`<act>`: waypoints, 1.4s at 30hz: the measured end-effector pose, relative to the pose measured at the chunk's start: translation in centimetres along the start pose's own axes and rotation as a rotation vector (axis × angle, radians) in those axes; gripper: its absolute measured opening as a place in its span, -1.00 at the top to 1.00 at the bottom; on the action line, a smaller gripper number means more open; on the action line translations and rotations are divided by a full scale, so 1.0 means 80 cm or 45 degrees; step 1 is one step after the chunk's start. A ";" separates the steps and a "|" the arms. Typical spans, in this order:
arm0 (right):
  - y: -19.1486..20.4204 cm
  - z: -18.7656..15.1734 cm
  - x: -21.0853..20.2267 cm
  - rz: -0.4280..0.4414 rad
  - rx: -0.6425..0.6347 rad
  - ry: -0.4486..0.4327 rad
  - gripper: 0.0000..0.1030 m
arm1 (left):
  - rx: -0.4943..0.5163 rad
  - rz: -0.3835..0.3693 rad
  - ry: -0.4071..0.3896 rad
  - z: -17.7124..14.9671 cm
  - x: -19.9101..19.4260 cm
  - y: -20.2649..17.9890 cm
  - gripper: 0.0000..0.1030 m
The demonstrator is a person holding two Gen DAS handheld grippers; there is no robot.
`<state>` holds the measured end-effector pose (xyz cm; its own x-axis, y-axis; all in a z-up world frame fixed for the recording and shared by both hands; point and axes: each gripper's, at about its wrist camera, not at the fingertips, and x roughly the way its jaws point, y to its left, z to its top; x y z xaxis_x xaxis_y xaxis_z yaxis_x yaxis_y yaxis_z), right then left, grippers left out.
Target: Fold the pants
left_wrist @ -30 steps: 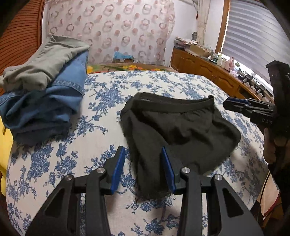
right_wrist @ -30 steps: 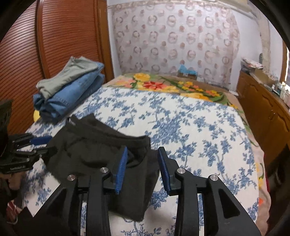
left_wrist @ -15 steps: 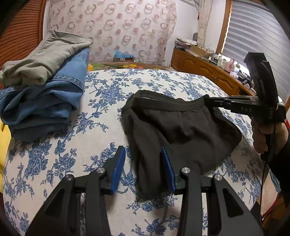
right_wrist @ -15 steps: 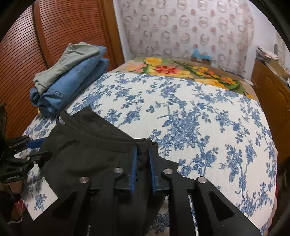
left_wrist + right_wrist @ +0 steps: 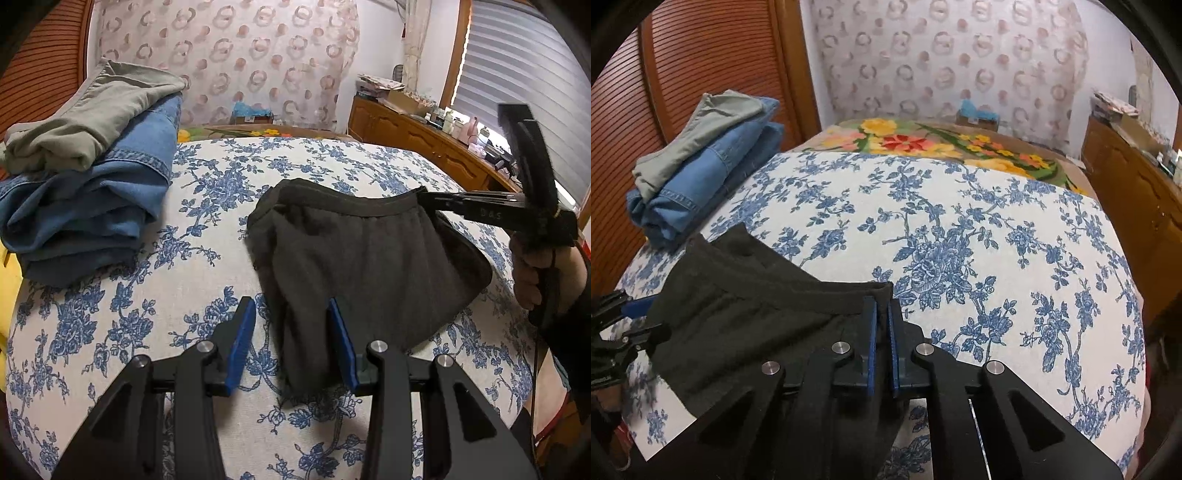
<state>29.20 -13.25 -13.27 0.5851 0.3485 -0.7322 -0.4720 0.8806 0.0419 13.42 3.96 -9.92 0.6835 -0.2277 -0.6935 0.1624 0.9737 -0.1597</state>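
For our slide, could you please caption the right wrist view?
Right gripper shut on black pants waistband on the floral bed.

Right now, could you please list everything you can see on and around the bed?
Black pants: one, black, near end of bed, waistband corner pinched.
Jeans: folded, blue, far left of bed.
Grey-green garment: one, atop the jeans.
Bedspread: one, white with blue flowers.
Floral blanket: one, multicoloured, far end.
Wooden dresser: one, brown, right wall, cluttered top.
Left gripper: open, straddling pants' edge.
Right gripper: shut on waistband.
Hand: holding right gripper.
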 end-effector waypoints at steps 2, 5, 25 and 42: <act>0.002 -0.001 -0.009 -0.005 -0.009 -0.008 0.94 | 0.003 0.005 0.002 0.000 0.000 -0.001 0.23; 0.012 -0.006 -0.030 -0.016 -0.047 -0.042 0.92 | 0.008 0.012 0.005 0.000 0.002 -0.003 0.23; 0.054 -0.054 -0.036 0.005 -0.136 0.006 0.70 | 0.011 0.016 0.007 0.000 0.003 -0.004 0.23; 0.024 -0.036 -0.067 -0.094 -0.057 -0.056 0.22 | 0.011 0.019 0.007 0.000 0.003 -0.005 0.23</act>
<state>23.30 -14.33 -11.21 0.6474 0.2981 -0.7014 -0.4550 0.8895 -0.0420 13.51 3.52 -9.98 0.6820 -0.2132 -0.6996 0.1586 0.9769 -0.1431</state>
